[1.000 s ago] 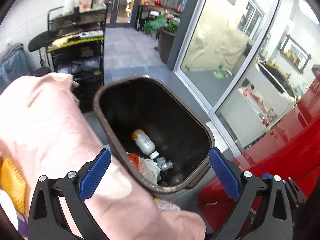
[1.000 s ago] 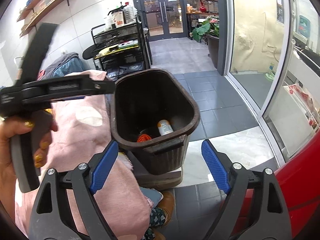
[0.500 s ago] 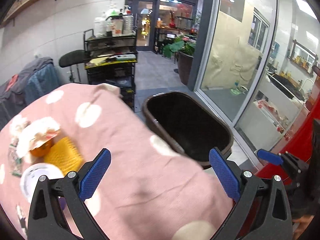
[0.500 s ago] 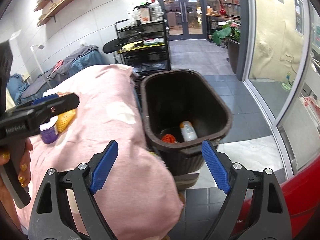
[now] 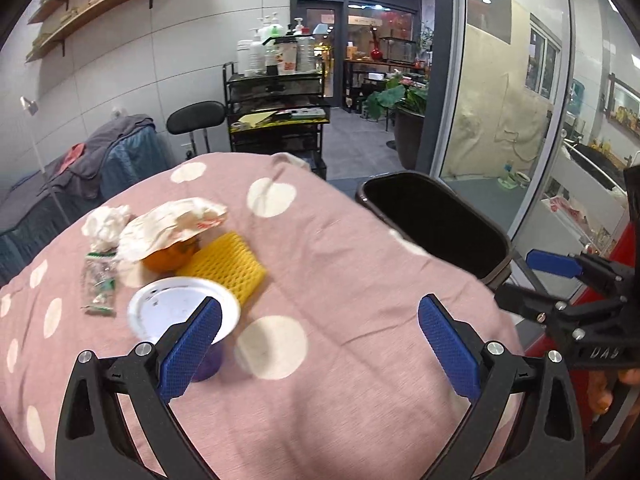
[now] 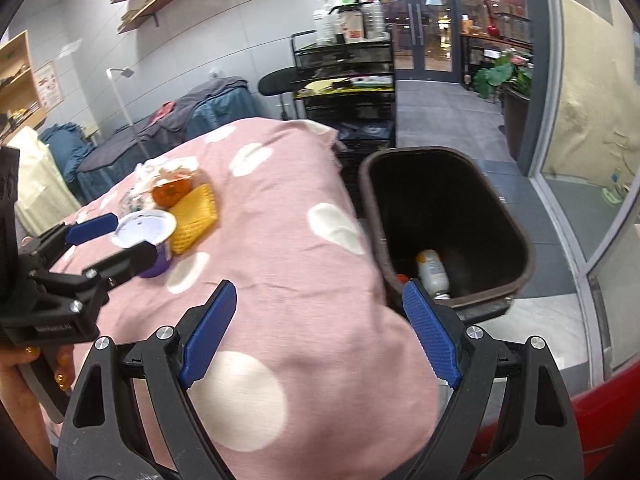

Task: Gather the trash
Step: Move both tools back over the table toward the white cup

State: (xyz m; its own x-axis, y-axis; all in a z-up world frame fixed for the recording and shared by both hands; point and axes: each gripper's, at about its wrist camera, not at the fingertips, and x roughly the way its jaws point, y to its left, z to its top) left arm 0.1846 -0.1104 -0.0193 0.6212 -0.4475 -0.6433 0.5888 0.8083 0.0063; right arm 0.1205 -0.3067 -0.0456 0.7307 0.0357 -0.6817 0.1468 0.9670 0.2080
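A brown trash bin stands beside the pink dotted tablecloth; a bottle lies inside. On the cloth lie a purple cup with white lid, a yellow foam net, an orange under crumpled paper, a tissue and a clear wrapper. My left gripper is open and empty above the cloth, close to the cup. My right gripper is open and empty over the table's edge by the bin.
A black shelf cart with bottles and a black stool stand behind the table. Glass wall panels run along the right. A red object sits low at the right. Draped furniture stands at the left.
Both grippers have swung left, away from over the bin and towards the table. The trash on the cloth has come into view; the left gripper now hovers by the cup.
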